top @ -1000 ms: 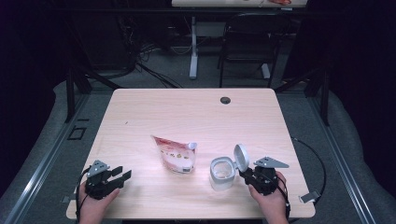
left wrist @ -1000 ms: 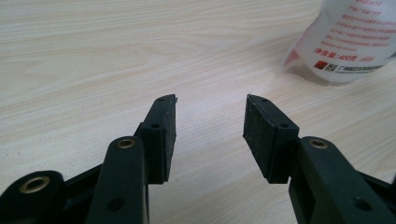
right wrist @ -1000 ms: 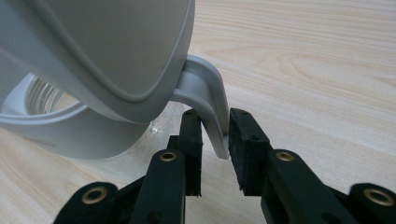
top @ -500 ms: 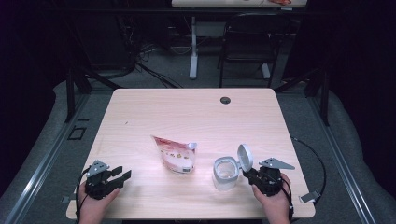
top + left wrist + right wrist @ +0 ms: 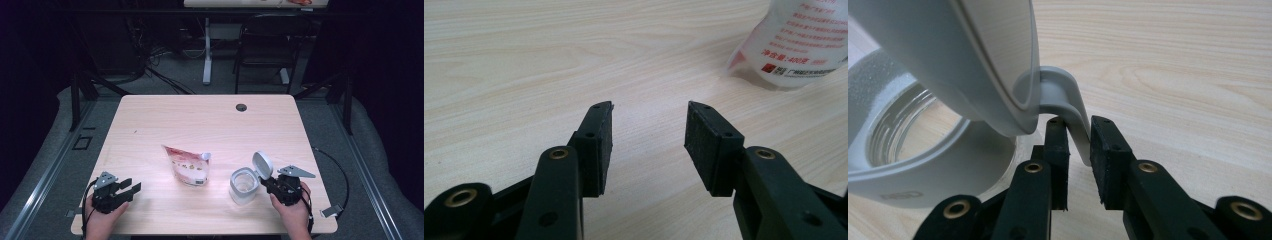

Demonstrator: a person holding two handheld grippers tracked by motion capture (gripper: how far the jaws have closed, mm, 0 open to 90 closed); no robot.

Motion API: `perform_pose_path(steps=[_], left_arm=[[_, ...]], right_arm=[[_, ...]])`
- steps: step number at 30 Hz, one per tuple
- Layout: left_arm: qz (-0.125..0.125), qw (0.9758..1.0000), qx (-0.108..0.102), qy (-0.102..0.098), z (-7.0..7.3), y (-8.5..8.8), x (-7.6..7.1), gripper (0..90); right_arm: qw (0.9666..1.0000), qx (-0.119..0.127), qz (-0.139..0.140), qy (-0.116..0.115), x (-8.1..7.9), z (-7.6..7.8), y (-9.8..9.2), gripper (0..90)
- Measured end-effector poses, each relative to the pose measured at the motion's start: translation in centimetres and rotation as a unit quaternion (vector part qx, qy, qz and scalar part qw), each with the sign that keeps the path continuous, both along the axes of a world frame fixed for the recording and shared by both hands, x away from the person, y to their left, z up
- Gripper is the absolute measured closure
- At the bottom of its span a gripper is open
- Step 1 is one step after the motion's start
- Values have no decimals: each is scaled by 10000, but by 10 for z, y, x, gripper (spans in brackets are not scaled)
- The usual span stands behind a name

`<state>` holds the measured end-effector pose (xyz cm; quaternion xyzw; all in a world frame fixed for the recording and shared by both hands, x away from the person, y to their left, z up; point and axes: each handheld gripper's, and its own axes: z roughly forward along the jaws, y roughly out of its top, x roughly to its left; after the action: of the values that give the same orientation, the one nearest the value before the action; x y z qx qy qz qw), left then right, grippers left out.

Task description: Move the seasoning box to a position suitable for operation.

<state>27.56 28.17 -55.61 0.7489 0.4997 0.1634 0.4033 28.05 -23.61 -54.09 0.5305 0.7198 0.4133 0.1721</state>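
Your right gripper [image 5: 1079, 145] has been closing, now clamped on hinge tab [image 5: 1068, 107] of jar [image 5: 244, 186], lower right of high view, lid [image 5: 263, 164] upright. Left gripper [image 5: 121, 190] apart, empty, lower left. Pouch [image 5: 187, 165] centre. Risk: thin tab slips out, lid drops; pulling tips jar.

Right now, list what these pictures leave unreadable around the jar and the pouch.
- Pouch: cut off by the top and right edges of the left gripper view; its print is too small in the high view.
- Glass jar: its raised lid covers much of it in the right gripper view, and the left edge cuts it off.
- Jar contents: too small in the high view to tell.
- Lid tab: stands between the right hand-held gripper's pads; contact unclear.
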Motion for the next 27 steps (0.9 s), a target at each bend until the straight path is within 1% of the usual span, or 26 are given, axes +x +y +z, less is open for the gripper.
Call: perform_pose_path(steps=[2,7,9,11,14,16,19,23,27], left_arm=[[4,10000,-1,7,0,0,0,543],[3,10000,14,24,-1,-1,1,543],[-13,10000,32,27,-1,-1,1,543],[-7,10000,35,28,-1,-1,0,543],[7,10000,26,27,-1,0,0,543],[6,10000,27,17,-1,0,0,543],[-8,10000,46,15,-1,-1,0,543],[-7,10000,41,14,-1,-1,1,541],[-19,10000,52,10,-1,-1,1,540]], right_arm=[[10000,57,27,-14,3,-1,0,777],[9999,84,88,13,8,-1,-1,772],[9998,159,114,24,10,-1,-1,770],[9998,165,124,26,13,-1,0,770],[9998,106,169,22,16,0,2,770],[9997,132,201,9,18,0,4,771],[9996,34,274,13,21,1,7,771],[9994,24,349,-27,24,1,8,771],[9990,87,439,-66,27,1,9,774]])
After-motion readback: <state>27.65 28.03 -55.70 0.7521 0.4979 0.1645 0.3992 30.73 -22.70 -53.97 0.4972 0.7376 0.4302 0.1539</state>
